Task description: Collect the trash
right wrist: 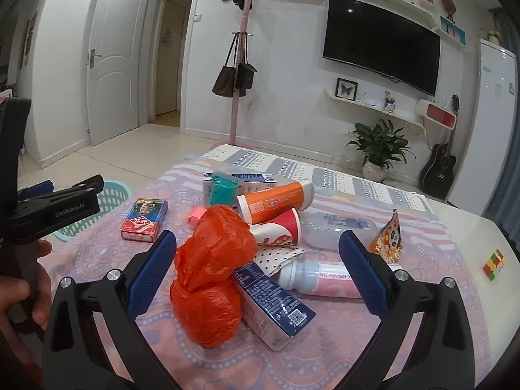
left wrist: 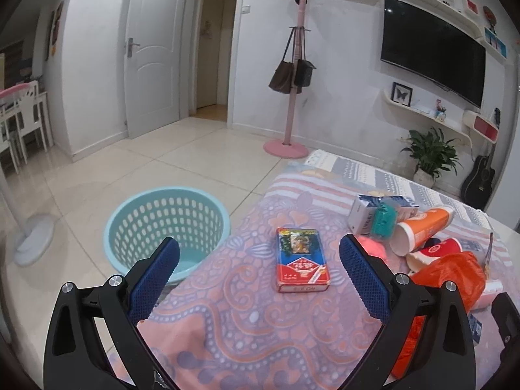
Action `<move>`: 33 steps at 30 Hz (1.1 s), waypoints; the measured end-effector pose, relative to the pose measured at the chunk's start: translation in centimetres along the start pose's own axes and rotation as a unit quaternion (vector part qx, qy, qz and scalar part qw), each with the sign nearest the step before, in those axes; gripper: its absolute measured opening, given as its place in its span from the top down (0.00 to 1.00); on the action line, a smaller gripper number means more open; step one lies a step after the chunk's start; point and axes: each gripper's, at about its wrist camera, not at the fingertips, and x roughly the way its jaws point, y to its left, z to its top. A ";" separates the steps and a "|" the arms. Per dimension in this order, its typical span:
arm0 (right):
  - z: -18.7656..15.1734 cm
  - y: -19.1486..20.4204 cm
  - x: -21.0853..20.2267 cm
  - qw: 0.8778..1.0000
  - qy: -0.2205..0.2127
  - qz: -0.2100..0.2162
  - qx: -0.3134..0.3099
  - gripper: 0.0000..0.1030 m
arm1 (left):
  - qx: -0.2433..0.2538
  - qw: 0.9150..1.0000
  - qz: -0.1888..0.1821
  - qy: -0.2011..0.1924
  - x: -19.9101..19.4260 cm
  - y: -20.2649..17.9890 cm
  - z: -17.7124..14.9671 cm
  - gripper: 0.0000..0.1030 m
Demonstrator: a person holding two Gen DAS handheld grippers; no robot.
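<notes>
Right wrist: patterned cloth (right wrist: 201, 351) w/ trash, TV (right wrist: 383, 42) behind.

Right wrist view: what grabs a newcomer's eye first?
The crumpled orange plastic bag dominates, lying on the patterned cloth between the open fingers of the right gripper, against a blue-and-white carton. Behind it sits a heap of trash led by an orange cup on its side. In the left wrist view, the red card box lies alone ahead of the open left gripper, with the light blue basket on the floor beside the table.
</notes>
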 end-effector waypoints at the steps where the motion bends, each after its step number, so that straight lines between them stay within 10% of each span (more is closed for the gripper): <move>1: 0.1 0.0 -0.1 1.000 -0.001 0.001 -0.001 0.08 | 0.001 1.000 0.000 0.001 0.1 0.0 0.0 0.07; 33: 0.1 1.6 0.2 0.999 0.013 0.036 0.007 0.11 | -0.012 1.000 -0.011 0.007 -0.3 1.5 0.4 0.07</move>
